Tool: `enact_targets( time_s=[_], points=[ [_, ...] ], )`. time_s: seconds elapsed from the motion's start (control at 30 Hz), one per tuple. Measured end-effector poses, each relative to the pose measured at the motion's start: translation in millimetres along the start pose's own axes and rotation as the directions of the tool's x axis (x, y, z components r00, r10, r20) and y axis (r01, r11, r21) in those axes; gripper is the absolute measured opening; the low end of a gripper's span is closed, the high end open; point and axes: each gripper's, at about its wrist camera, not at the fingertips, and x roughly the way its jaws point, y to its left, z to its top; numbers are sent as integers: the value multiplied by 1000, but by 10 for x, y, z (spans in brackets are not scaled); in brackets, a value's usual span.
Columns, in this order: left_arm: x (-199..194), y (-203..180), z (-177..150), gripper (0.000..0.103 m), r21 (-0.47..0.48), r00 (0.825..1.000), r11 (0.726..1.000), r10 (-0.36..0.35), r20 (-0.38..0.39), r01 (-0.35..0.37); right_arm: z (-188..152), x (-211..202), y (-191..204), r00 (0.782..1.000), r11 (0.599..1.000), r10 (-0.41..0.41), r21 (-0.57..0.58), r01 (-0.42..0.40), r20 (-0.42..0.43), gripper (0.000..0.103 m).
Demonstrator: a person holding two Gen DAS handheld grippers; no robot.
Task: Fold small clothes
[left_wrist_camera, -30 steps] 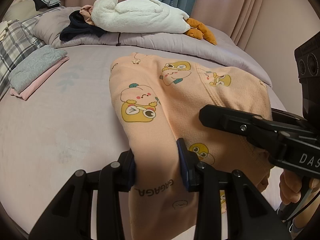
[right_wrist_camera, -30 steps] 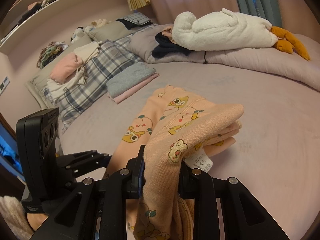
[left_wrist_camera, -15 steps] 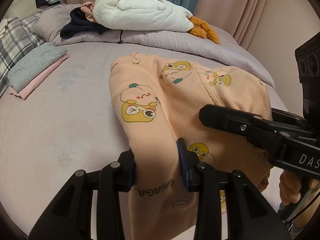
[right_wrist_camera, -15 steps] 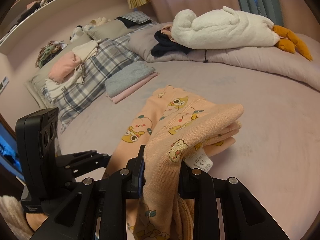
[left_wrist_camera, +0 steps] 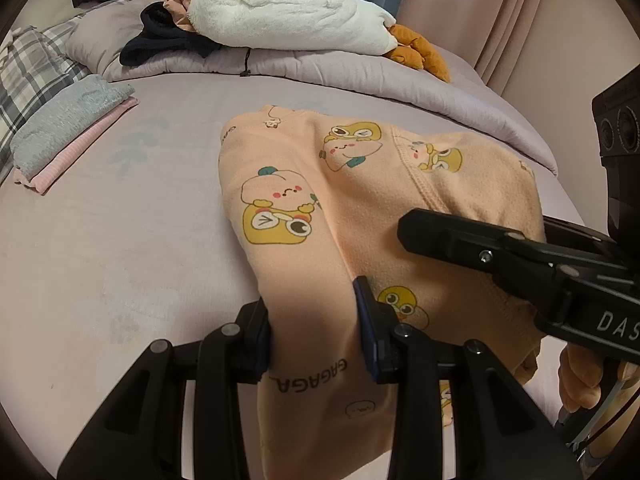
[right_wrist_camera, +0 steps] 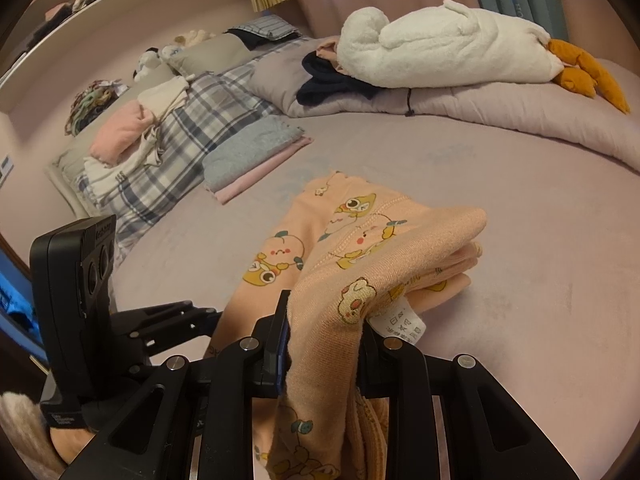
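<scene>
Left gripper [left_wrist_camera: 314,330]: both pads clamped on a bunched fold of the peach garment [left_wrist_camera: 360,184], at its near left edge; black lettering on the cloth shows just below the pads.

Right gripper [right_wrist_camera: 324,330]: clamped on a thick gathered fold of the same garment, with the white care label [right_wrist_camera: 400,326] hanging just beside its right finger. In the left wrist view this gripper reaches in from the right across the garment's near right part, a hand [left_wrist_camera: 580,376] beneath it.

Peach garment: small fleece piece printed with yellow and pink cartoon figures. Near end lifted between the two grippers; far end lying on the bed [left_wrist_camera: 100,240], folded layers showing along its right edge.

Bed: covered with a mauve sheet.

Folded stack [left_wrist_camera: 68,128]: grey piece on top of a pink one, far left of the garment, well apart from it.

Plaid bedding [right_wrist_camera: 160,152]: left of the stack, loose pink and white clothes lying on it.

Mauve quilt [left_wrist_camera: 360,68]: rolled along the far side of the bed.

White plush toy [left_wrist_camera: 288,16]: lying on the quilt, orange feet to the right, a dark garment [left_wrist_camera: 160,36] beside its left end.

Curtains [left_wrist_camera: 480,0]: pink, behind the bed.
</scene>
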Motion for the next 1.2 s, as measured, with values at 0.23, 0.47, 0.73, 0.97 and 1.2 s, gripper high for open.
enact_targets(
  time_s=[0.23, 0.47, 0.73, 0.97, 1.2],
  points=[
    [95, 46, 83, 36, -7, 1000, 1000, -1, -3, 1, 74, 82, -80, 1000, 1000, -4, 5, 4, 2, 28],
    [206, 67, 179, 36, -5, 1000, 1000, -2, -2, 2, 106, 134, -118, 1000, 1000, -17, 8, 17, 10, 28],
    [321, 79, 297, 36, 0, 1000, 1000, 0, 0, 0, 172, 174, -184, 999, 1000, -26, 13, 26, 22, 28],
    [404, 99, 388, 36, 6, 1000, 1000, 7, 1, -7, 223, 234, -225, 999, 999, -27, 18, 27, 31, 28],
    [493, 136, 447, 36, 12, 1000, 1000, 15, -2, -15, 245, 275, -254, 999, 999, -35, 16, 34, 32, 28]
  ],
)
